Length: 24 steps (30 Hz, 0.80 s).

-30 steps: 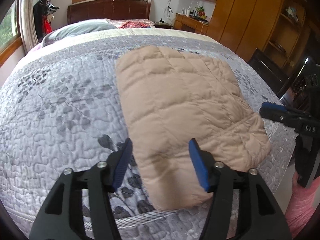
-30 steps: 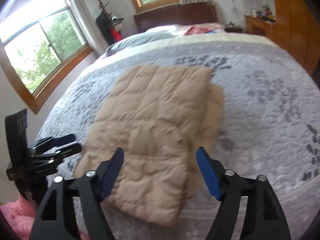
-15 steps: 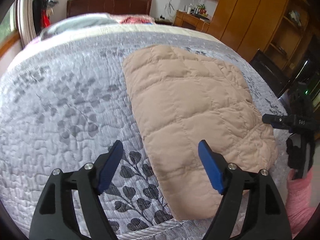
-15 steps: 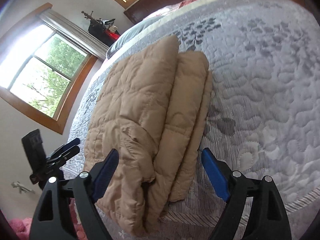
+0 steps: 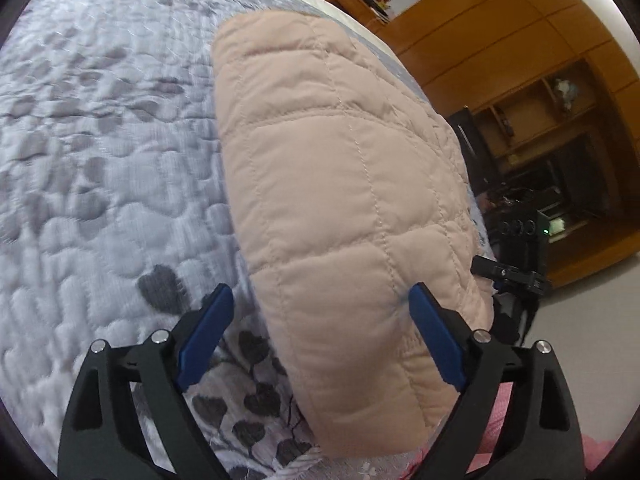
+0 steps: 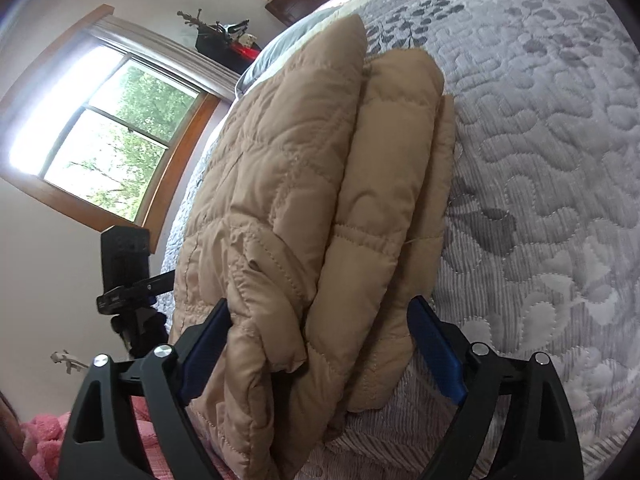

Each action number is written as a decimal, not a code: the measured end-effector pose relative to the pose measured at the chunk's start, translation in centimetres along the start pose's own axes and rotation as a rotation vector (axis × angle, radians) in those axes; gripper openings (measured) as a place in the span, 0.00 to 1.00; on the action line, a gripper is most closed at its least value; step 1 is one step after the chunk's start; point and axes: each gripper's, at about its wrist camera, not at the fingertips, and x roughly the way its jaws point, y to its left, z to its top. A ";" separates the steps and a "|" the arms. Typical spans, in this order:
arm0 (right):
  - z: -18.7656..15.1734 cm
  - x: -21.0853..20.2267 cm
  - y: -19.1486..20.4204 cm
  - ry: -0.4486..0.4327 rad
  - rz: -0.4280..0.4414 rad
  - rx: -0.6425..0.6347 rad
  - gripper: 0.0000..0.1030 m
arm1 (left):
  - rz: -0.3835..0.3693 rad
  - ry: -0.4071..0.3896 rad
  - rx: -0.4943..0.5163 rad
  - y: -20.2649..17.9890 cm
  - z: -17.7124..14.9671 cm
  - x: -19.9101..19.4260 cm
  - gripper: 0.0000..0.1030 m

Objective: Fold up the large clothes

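Note:
A beige quilted puffy garment lies folded in several layers on the grey quilted bed, near its front edge. My left gripper is open, its blue pads either side of the garment's near left end. My right gripper is open too, with the stacked layers of the garment between its pads at the near right end. Neither gripper has closed on the fabric. The right gripper also shows in the left wrist view, and the left gripper in the right wrist view.
The bed's front edge runs just under both grippers. A wooden wardrobe and shelves stand to the right of the bed. A window is on the left wall. Pink cloth shows below the bed edge.
Both grippers have moved down and in towards the near end of the garment. They now straddle it at bed level. Both stayed open.

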 end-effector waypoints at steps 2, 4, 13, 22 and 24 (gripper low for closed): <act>0.2 0.4 -0.5 0.012 0.021 0.002 0.91 | -0.042 0.017 -0.012 0.1 0.4 0.6 0.88; 0.7 0.9 -1.0 0.019 0.042 0.009 0.92 | -0.083 0.036 -0.017 0.3 1.2 1.4 0.89; 2.1 3.6 0.1 0.028 0.065 -0.018 0.71 | -0.086 0.012 0.034 -1.9 1.5 2.7 0.70; 3.1 2.6 5.7 -0.041 -0.028 -0.167 0.40 | -0.078 -0.130 0.107 -4.4 0.7 -1.3 0.53; 3.9 2.4 7.2 -0.052 -0.025 -0.202 0.40 | -0.085 -0.173 0.119 -4.5 0.9 -3.1 0.53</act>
